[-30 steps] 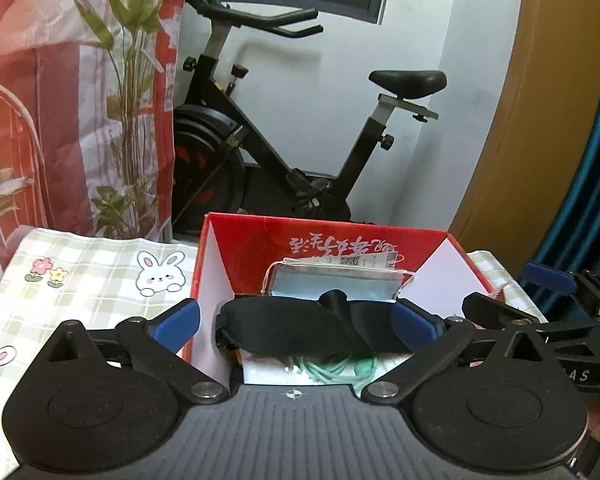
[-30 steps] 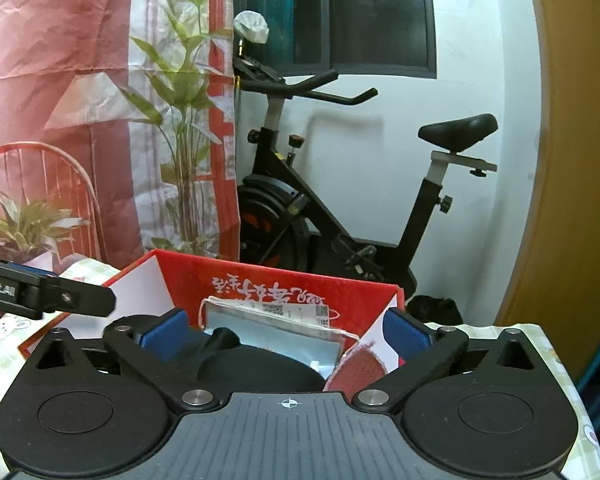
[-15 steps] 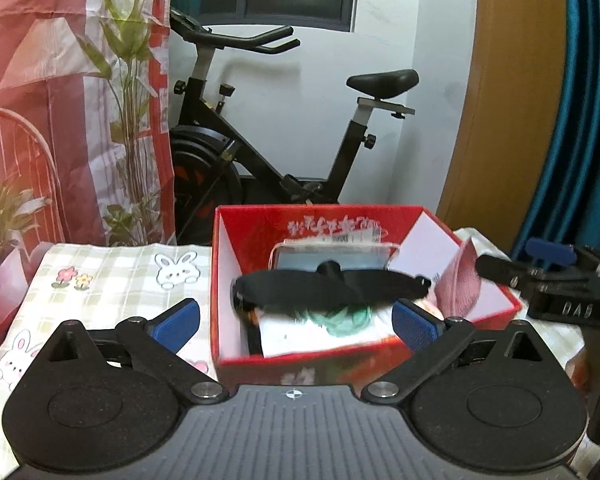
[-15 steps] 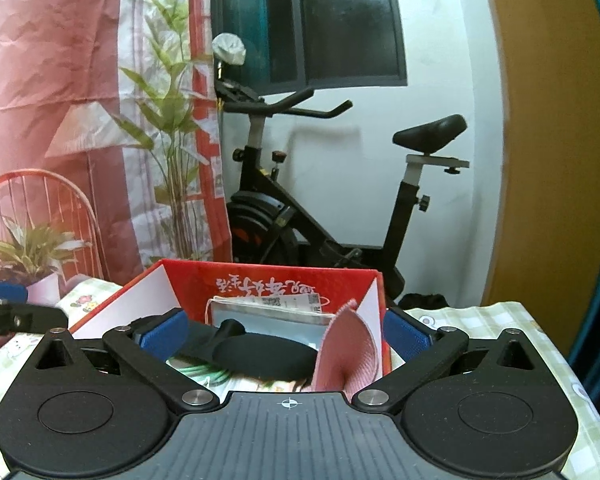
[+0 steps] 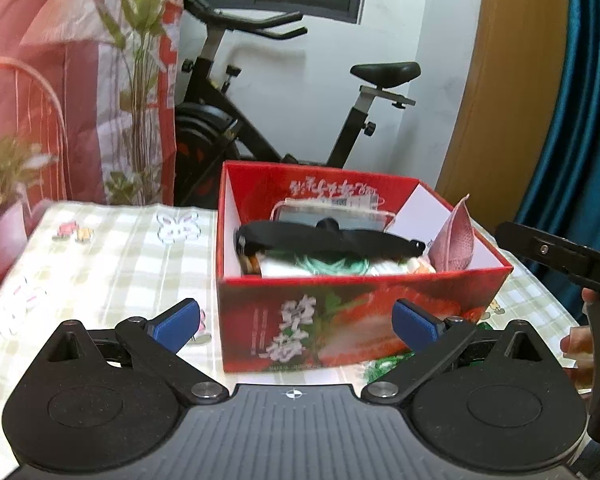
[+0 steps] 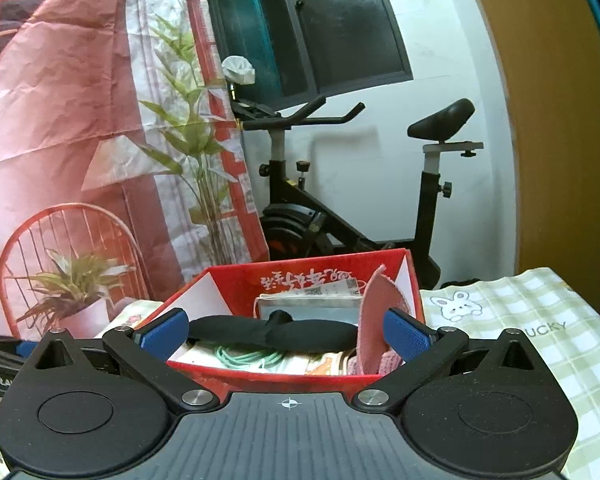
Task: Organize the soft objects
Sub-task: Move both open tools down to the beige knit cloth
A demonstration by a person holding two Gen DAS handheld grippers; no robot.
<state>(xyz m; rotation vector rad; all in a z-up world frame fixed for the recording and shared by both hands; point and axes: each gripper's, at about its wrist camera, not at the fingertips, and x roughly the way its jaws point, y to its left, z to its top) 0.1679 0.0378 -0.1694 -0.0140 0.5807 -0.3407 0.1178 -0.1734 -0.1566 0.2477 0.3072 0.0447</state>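
A red cardboard box (image 5: pixel 340 316) (image 6: pixel 300 270) stands on the checked tablecloth. In it lie a black eye mask (image 5: pixel 328 236) (image 6: pixel 276 330), a packet of face masks (image 5: pixel 332 212) (image 6: pixel 312 298), a green coiled cord (image 5: pixel 332 266) (image 6: pixel 248 358) and a pink cloth (image 5: pixel 454 240) (image 6: pixel 376 320) standing at the right wall. My left gripper (image 5: pixel 296 322) is open and empty in front of the box. My right gripper (image 6: pixel 286 334) is open and empty at the box's near rim; its body also shows in the left wrist view (image 5: pixel 560 256).
The checked tablecloth (image 5: pixel 112 264) (image 6: pixel 520 312) with rabbit prints covers the table. An exercise bike (image 5: pixel 268 120) (image 6: pixel 340 200) stands behind the table by a printed backdrop (image 6: pixel 80 120). Something green (image 5: pixel 384 364) lies by the box's front right corner.
Both grippers have drawn back and away from the box, staying open. The black eye mask and pink cloth stay in the box. The box's front face now shows in the left view.
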